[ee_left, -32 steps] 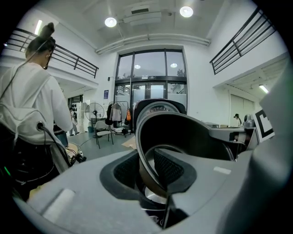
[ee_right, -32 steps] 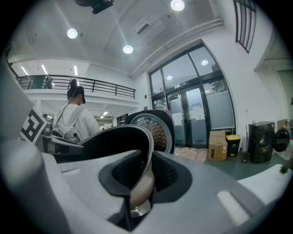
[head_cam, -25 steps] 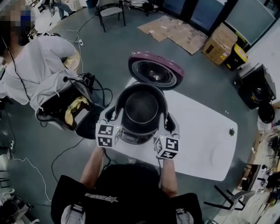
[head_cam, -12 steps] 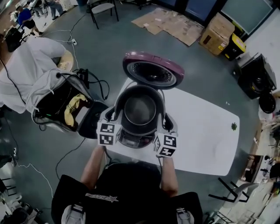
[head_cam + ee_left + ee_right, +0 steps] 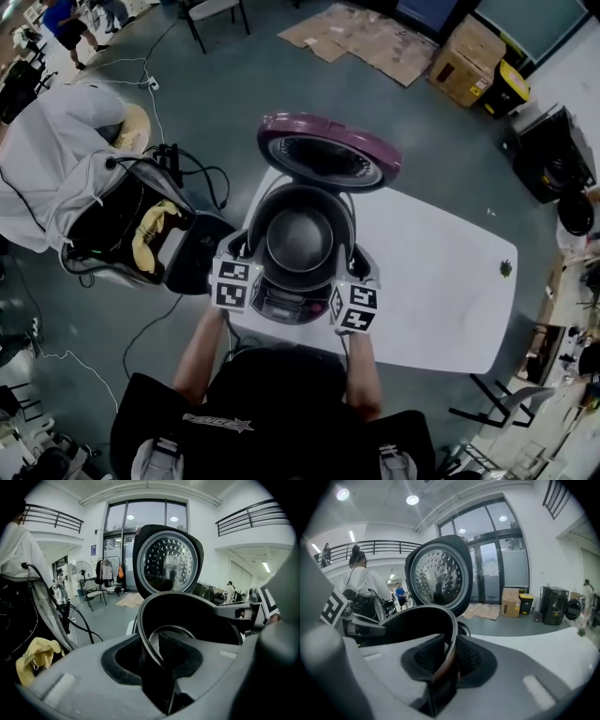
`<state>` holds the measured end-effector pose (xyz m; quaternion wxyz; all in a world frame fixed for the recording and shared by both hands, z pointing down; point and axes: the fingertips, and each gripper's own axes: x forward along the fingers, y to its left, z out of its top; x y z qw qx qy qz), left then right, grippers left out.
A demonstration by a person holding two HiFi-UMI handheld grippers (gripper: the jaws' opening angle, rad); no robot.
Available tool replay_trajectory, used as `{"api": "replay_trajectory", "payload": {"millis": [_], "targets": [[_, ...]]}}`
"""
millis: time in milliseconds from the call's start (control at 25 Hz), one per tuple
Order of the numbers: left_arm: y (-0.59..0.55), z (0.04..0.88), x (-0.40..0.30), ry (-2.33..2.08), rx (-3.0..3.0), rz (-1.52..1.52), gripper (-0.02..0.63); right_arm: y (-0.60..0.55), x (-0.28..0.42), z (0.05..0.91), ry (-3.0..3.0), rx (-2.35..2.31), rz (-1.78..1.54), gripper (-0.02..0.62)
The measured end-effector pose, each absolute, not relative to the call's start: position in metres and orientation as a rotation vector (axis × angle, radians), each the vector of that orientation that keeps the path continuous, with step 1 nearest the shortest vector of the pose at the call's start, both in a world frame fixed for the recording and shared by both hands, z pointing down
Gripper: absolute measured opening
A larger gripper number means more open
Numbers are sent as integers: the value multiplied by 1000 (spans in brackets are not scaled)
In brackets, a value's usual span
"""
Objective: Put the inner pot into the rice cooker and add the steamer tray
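The dark inner pot (image 5: 300,239) hangs level in the mouth of the rice cooker (image 5: 281,303), whose purple lid (image 5: 328,150) stands open behind it. My left gripper (image 5: 250,248) holds the pot's left rim and my right gripper (image 5: 352,260) its right rim. In the left gripper view the thin rim (image 5: 187,603) runs between the pads of the left gripper (image 5: 156,652); these jaws are opening, the pads still on the rim. In the right gripper view the right gripper (image 5: 447,657) is shut on the rim (image 5: 417,615). No steamer tray shows.
The cooker stands at the left end of a white table (image 5: 441,281) with a small green object (image 5: 506,269) near its far right edge. A seated person in white, a bag (image 5: 141,225) and cables lie left. Cardboard boxes (image 5: 469,70) sit on the floor behind.
Both grippers and the pot have sunk together toward the cooker. The pot now sits lower inside the cooker's opening.
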<state>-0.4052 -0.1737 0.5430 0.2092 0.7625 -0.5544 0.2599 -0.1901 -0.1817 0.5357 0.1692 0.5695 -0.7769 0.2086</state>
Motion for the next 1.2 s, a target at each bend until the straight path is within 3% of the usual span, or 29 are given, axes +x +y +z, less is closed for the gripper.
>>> {"api": "replay_trajectory", "payload": {"millis": [1200], "targets": [[-178, 584, -394, -1384, 2005, 979, 135, -186, -181, 587, -2095, 1428, 999, 81]]}}
